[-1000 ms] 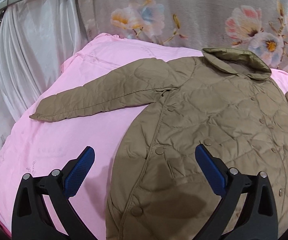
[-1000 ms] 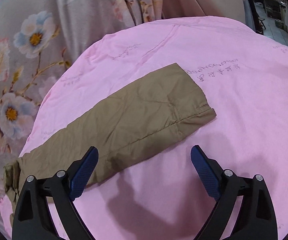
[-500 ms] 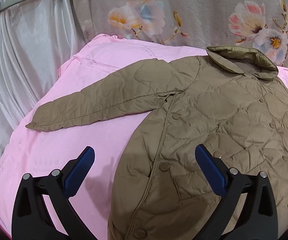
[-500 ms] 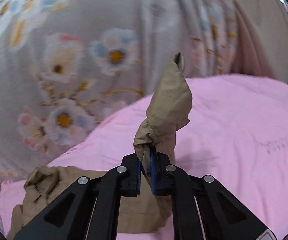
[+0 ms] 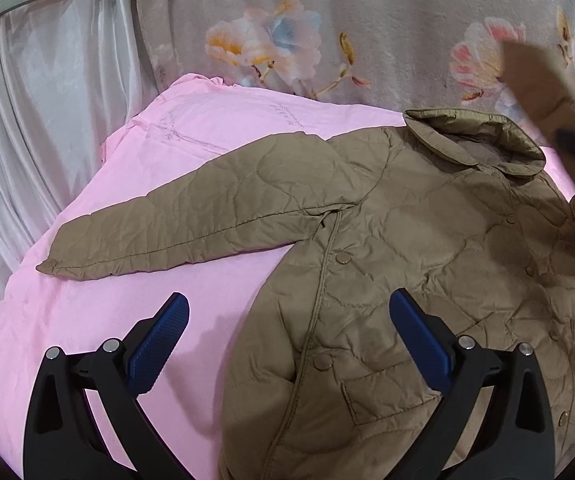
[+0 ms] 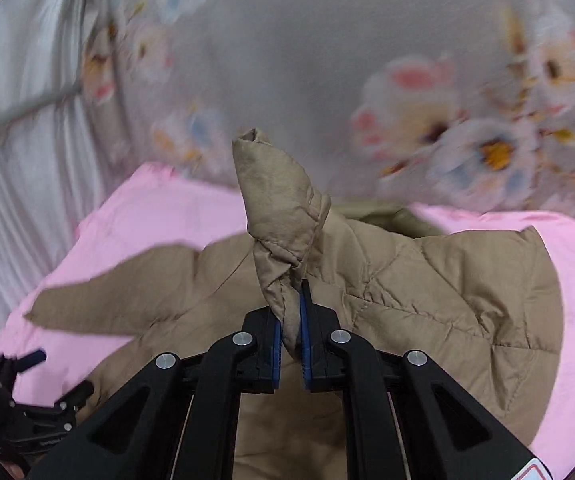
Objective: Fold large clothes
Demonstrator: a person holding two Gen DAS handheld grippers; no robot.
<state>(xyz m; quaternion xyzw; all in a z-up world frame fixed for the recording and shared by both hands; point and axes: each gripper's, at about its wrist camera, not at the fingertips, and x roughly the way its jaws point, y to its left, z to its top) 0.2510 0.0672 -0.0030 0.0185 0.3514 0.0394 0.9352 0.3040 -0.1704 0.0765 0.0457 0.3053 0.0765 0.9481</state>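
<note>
A tan quilted jacket (image 5: 427, 264) lies front up on a pink sheet (image 5: 191, 168), collar toward the curtain. Its left sleeve (image 5: 191, 224) stretches out flat to the left. My left gripper (image 5: 287, 340) is open and empty, hovering above the jacket's lower front edge. My right gripper (image 6: 289, 320) is shut on the cuff of the right sleeve (image 6: 279, 216) and holds it raised above the jacket body (image 6: 447, 300). The raised sleeve also shows blurred in the left wrist view (image 5: 535, 84), at the upper right.
A grey floral curtain (image 5: 367, 32) hangs behind the bed, with a white satin drape (image 5: 47, 120) at the left. The pink sheet drops away at the left edge. The left gripper's frame (image 6: 39, 412) shows at the lower left of the right wrist view.
My right gripper closed on the right sleeve's cuff, lifted it off the sheet and carried it left over the jacket body. My left gripper drew back a little.
</note>
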